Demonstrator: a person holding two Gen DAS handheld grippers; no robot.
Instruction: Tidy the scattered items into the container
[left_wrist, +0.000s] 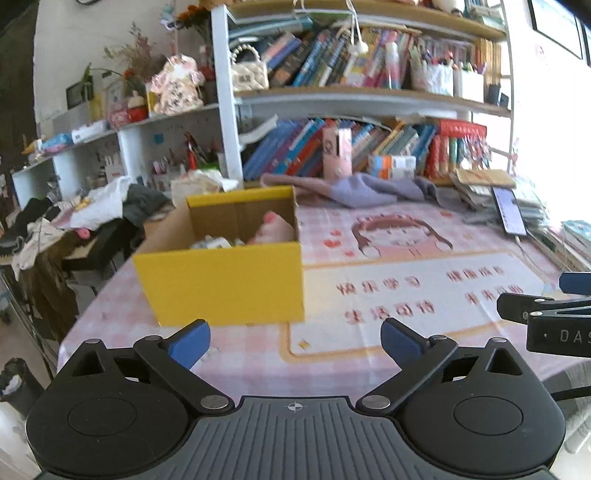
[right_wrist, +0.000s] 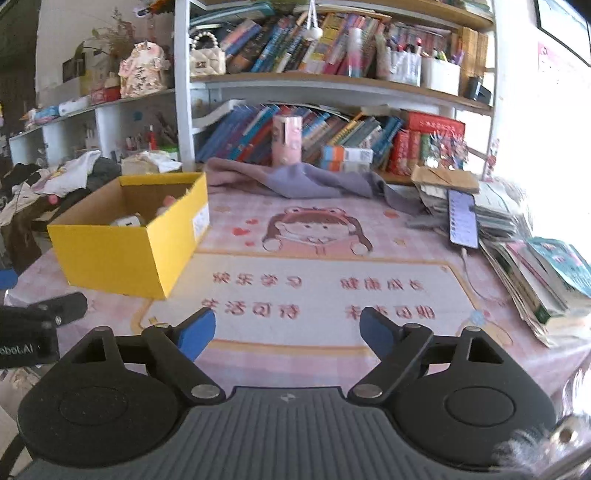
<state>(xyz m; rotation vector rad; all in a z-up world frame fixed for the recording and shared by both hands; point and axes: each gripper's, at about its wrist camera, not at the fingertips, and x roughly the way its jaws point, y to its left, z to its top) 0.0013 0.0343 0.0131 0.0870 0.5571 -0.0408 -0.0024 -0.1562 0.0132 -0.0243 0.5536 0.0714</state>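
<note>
A yellow cardboard box (left_wrist: 221, 284) stands on the left of the pink printed table mat (left_wrist: 406, 266), close in front of my left gripper (left_wrist: 295, 341). Inside it lie a pink soft item (left_wrist: 273, 229) and some white things (left_wrist: 214, 243). My left gripper is open, nothing between its blue pads. In the right wrist view the same box (right_wrist: 125, 254) sits to the left, holding a white item (right_wrist: 127, 221). My right gripper (right_wrist: 288, 334) is open over the mat (right_wrist: 332, 288) with nothing between its fingers. Each gripper shows at the edge of the other's view.
A purple-grey cloth (right_wrist: 306, 181) lies at the back of the table under the bookshelf (right_wrist: 332, 85). A phone (right_wrist: 461, 218) rests on stacked books and papers (right_wrist: 535, 266) at the right. Clothes are piled on a side table (left_wrist: 74, 221) left of the box.
</note>
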